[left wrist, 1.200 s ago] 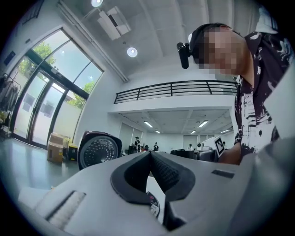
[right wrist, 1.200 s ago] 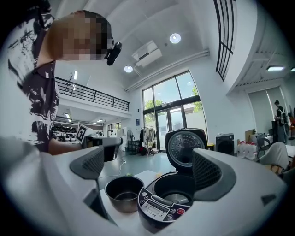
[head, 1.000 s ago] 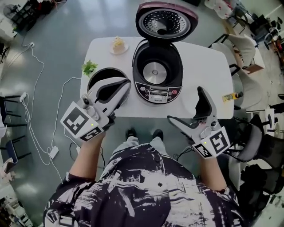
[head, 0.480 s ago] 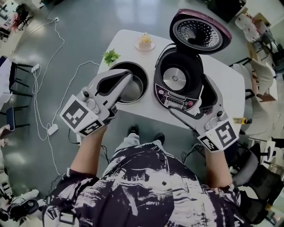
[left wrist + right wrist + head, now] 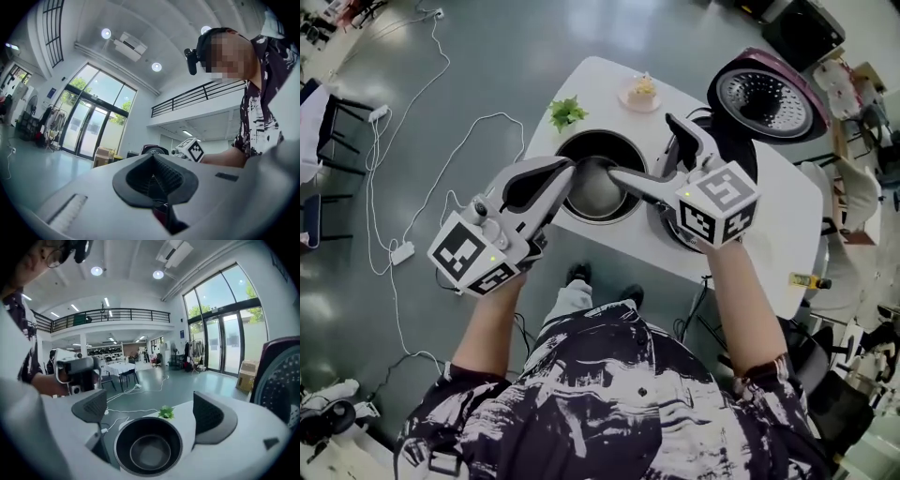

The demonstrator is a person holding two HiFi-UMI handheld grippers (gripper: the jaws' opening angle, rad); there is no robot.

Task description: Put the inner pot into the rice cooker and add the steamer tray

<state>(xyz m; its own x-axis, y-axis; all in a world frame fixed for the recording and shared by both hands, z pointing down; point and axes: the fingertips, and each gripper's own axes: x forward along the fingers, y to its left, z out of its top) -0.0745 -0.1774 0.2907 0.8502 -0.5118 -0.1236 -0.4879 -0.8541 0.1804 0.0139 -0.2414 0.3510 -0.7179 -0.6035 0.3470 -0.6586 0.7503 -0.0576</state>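
Here, the inner pot (image 5: 598, 183) sits empty on the white table (image 5: 591, 82), just left of the rice cooker (image 5: 766, 98), whose lid stands raised. The right gripper (image 5: 639, 146) hangs over the gap between pot and cooker with its tongs spread wide. In the right gripper view the pot lies low between the two dark pads (image 5: 211, 416), and neither pad touches its rim. The left gripper (image 5: 565, 172) points at the pot's near-left rim, its tongs pressed together on nothing; contact with the rim cannot be judged. A green sprig (image 5: 567, 112) and a small dish (image 5: 640, 93) lie beyond the pot.
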